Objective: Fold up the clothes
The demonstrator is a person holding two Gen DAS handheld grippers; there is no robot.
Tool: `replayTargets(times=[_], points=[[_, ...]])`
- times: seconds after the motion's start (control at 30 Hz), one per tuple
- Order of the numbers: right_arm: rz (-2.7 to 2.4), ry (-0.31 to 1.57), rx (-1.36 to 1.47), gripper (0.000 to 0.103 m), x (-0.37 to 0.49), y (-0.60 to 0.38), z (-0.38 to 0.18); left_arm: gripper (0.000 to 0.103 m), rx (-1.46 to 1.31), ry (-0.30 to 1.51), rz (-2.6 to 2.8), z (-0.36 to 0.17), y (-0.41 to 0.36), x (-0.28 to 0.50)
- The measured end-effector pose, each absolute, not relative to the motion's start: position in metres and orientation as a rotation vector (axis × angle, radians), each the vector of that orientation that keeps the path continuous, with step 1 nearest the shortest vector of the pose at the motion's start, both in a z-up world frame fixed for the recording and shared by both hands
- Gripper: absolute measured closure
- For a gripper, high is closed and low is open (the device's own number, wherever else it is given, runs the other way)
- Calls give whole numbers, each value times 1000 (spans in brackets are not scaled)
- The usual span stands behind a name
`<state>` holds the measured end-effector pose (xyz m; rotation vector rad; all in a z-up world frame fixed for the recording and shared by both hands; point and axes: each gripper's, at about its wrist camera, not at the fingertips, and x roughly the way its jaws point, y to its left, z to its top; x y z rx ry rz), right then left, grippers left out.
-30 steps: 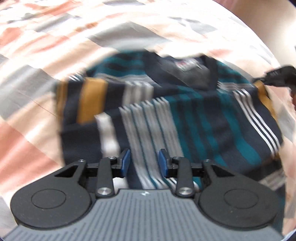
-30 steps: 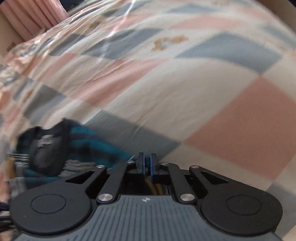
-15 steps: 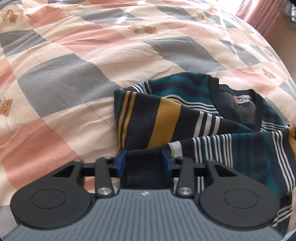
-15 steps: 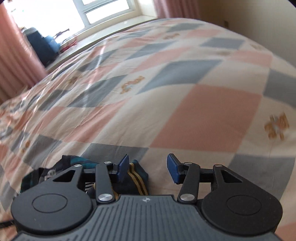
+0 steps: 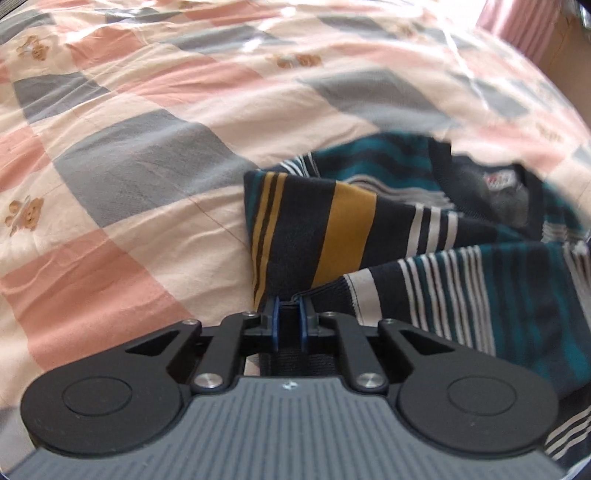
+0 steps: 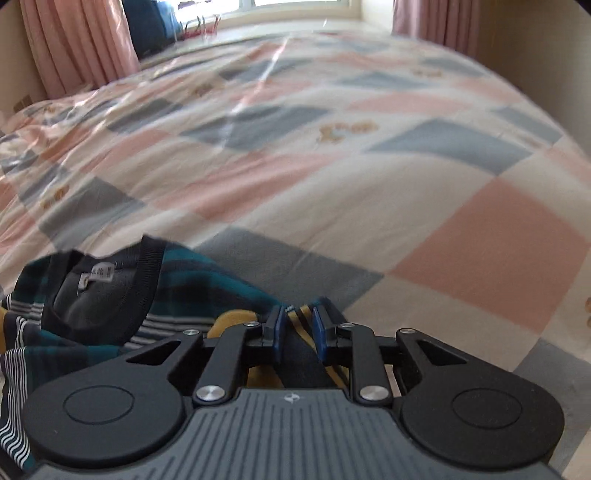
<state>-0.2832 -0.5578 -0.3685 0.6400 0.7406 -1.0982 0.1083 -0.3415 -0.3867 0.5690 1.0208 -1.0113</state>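
A striped sweater [image 5: 351, 221] in navy, teal, white and mustard lies partly folded on the bed, its collar and label [image 5: 496, 181] at the far right. My left gripper [image 5: 288, 314] is shut on a dark edge of the sweater at its near left corner. In the right wrist view the sweater [image 6: 184, 280] fills the lower left, collar label [image 6: 96, 275] facing up. My right gripper [image 6: 297, 325] is shut on a thick yellow-striped fold at the sweater's right edge, with the jaws held slightly apart by the cloth.
The checked bed cover [image 5: 129, 166] in pink, grey and cream, printed with small bears, spreads out on all sides [image 6: 406, 184]. Pink curtains [image 6: 74, 40] and a window sill [image 6: 295, 14] stand beyond the far end of the bed. A beige wall [image 6: 535, 33] is at the right.
The left gripper was open over the sweater's middle, moved to its left edge and shut on the dark cloth. The right gripper opened half a second ago and has closed on the yellow-striped fold.
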Motion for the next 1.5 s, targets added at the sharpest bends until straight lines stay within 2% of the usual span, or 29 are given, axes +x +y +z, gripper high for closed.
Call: replayTargets(times=[0.17, 0.27, 0.4, 0.47, 0.53, 0.63, 0.73, 0.8, 0.9, 0.93, 1.27, 1.5], points=[[-1109, 636, 500, 78, -293, -505, -327, 93, 455, 983, -1050, -351, -320, 111], [-1072, 689, 521, 78, -299, -474, -331, 94, 448, 978, -1092, -348, -306, 105], [-1053, 924, 608, 76, -293, -465, -383, 83, 599, 1020, -1117, -382, -315, 99], [-1073, 926, 596, 77, -290, -462, -382, 83, 599, 1014, -1127, -378, -314, 101], [-1115, 859, 571, 76, -291, -451, -358, 84, 552, 997, -1144, -364, -307, 105], [-1128, 814, 580, 68, -298, -426, -340, 84, 535, 1005, -1191, -354, -297, 105], [-1106, 971, 685, 60, -295, -418, -367, 83, 681, 1034, -1238, -376, -291, 89], [-1127, 1080, 706, 61, -292, -413, -385, 83, 693, 1026, -1234, -374, -286, 85], [-1127, 989, 684, 61, -291, -393, -357, 81, 621, 1043, -1223, -351, -269, 87], [-1118, 981, 694, 56, -294, -383, -352, 78, 614, 1048, -1220, -344, -260, 85], [-983, 987, 783, 55, -325, -274, -322, 74, 729, 1225, -1036, -331, -150, -1], [-894, 996, 662, 49, -364, -213, -282, 58, 673, 1180, -960, -278, -80, -94]])
